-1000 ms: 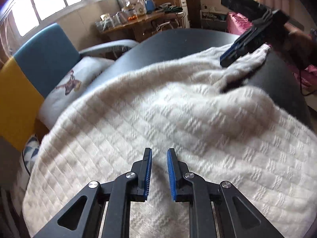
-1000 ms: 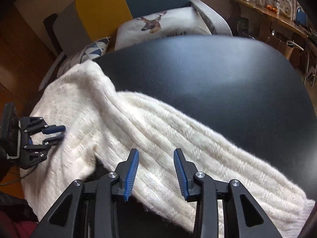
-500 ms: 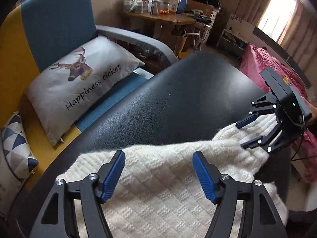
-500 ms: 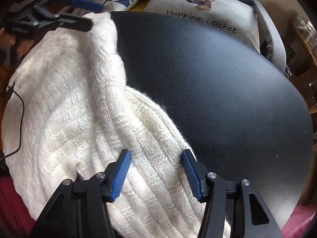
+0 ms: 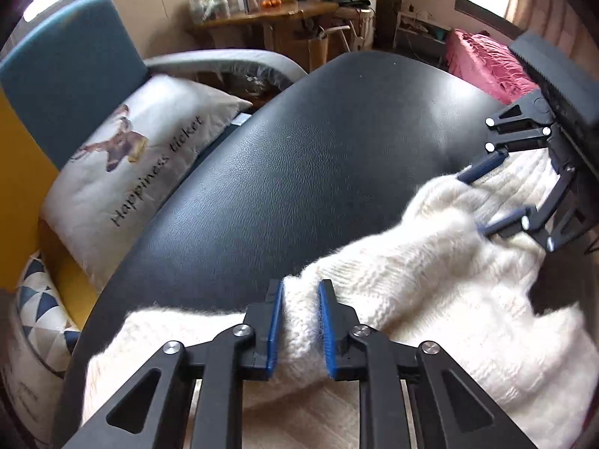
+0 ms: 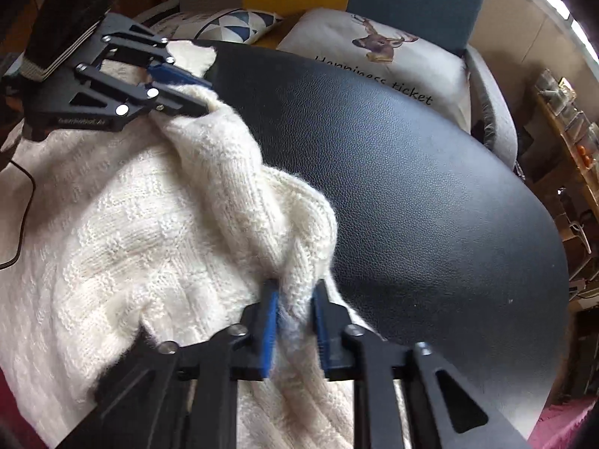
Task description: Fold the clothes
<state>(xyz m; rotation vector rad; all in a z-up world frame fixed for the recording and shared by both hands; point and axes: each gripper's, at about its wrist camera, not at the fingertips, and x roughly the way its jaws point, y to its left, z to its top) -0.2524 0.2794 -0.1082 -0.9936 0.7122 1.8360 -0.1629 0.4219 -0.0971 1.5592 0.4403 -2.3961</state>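
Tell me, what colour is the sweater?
Cream white sweater, textured knit; the right wrist view shows it best.

Right gripper (image 6: 294,295) clamps sweater (image 6: 149,232) fold at 6 o'clock; left gripper (image 6: 179,91) grips it at 10 o'clock.

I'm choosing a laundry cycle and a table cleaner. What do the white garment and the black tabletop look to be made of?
White garment: a thick knit, likely wool or acrylic, matte and fuzzy, with ribbed stitch rows and loose fibres along its edges. Black tabletop: apparently leather or faux leather, with a pebbled grain and soft sheen. Fibre content can't be confirmed.
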